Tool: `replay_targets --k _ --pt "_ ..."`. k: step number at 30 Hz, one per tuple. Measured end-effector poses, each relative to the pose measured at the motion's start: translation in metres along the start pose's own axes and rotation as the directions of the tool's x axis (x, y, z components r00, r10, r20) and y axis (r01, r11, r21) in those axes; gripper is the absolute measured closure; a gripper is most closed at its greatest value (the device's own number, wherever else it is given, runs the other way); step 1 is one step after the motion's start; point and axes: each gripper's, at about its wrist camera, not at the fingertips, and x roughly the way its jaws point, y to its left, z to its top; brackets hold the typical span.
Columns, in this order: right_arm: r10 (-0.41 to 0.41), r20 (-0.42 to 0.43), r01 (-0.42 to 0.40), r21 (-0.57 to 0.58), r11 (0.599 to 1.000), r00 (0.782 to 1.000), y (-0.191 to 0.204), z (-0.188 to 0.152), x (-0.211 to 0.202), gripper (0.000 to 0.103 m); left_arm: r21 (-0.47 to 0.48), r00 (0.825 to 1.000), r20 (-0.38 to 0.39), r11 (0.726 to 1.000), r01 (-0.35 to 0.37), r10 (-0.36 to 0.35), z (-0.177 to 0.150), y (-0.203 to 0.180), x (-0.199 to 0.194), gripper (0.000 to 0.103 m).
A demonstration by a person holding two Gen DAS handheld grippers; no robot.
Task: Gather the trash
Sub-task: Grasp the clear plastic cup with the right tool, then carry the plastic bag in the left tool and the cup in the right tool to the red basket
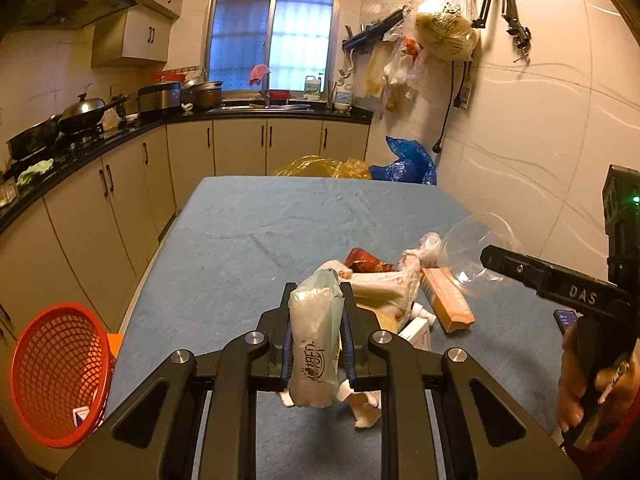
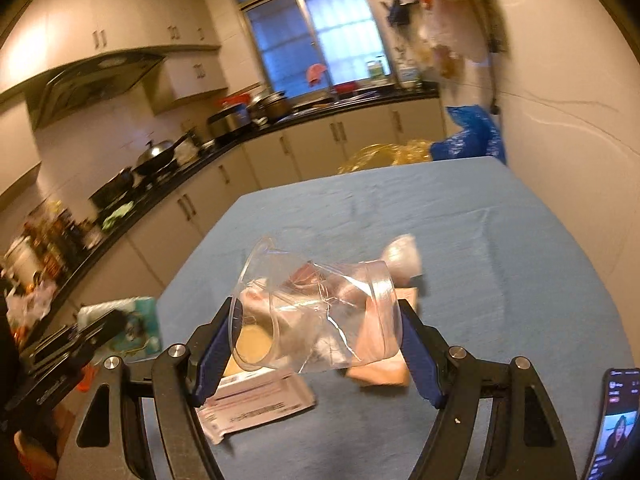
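Observation:
My left gripper (image 1: 316, 320) is shut on a pale plastic wrapper (image 1: 314, 340) with printed characters, held above the blue table (image 1: 248, 232). My right gripper (image 2: 318, 334) is shut on a crushed clear plastic cup (image 2: 316, 312), lifted over the trash pile; the cup also shows in the left wrist view (image 1: 476, 252). The pile holds a white bag (image 1: 384, 288), an orange box (image 1: 448, 300), a red-brown wrapper (image 1: 364, 260) and a white printed packet (image 2: 256, 404). A red mesh basket (image 1: 60, 372) sits tilted off the table's left edge.
A phone (image 2: 616, 412) lies at the table's right front edge. Yellow (image 1: 324, 166) and blue bags (image 1: 408, 160) sit beyond the far edge. Kitchen counter with pans (image 1: 80, 116) runs along the left. The wall is close on the right.

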Motion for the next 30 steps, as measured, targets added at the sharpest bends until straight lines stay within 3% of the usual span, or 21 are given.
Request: replay_targets --k 8,30 --pt "0.037 -0.038 -0.039 -0.046 0.998 0.999 0.024 -0.013 0.010 0.023 -0.016 1.000 -0.019 1.000 -0.019 0.019 -0.009 0.011 -0.003 0.085" --pt "0.059 -0.045 -0.062 -0.071 0.996 0.997 0.039 -0.019 0.004 0.023 -0.010 0.999 -0.019 0.999 -0.031 0.030 -0.015 0.010 -0.010 0.085"
